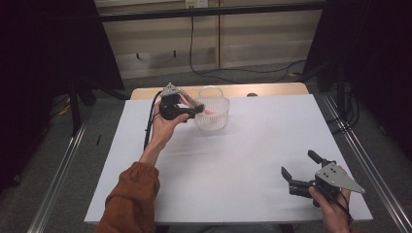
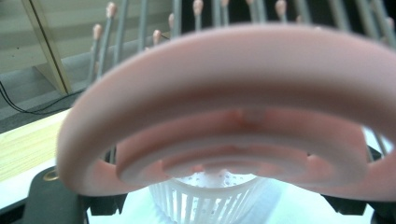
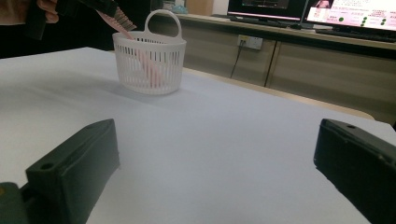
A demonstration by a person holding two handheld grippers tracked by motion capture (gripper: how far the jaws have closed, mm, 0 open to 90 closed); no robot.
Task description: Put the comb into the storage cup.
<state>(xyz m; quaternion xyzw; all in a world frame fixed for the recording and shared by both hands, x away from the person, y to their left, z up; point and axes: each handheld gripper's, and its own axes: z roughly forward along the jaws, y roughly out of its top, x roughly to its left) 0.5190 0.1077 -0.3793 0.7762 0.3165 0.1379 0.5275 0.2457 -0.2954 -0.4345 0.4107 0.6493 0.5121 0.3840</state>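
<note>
At the far side of the white tabletop [image 1: 233, 165] stands a small white slotted basket [image 1: 212, 112] with a loop handle, upright, near the wooden strip along the far edge. The left tool [image 1: 194, 106] is held above the basket's near-left rim, clenched on a pink hairbrush [image 2: 224, 107]; in the left gripper view the brush's rounded pink body lies crosswise between the jaws, its grey pink-tipped bristles pointing up, with the basket just below. In the right gripper view the brush slants down into the basket, its lower end inside and seen through the slots. The right tool [image 1: 297, 171] hovers near the tabletop's near-right corner, well apart from the basket, its two black jaws spread wide with nothing between them
</note>
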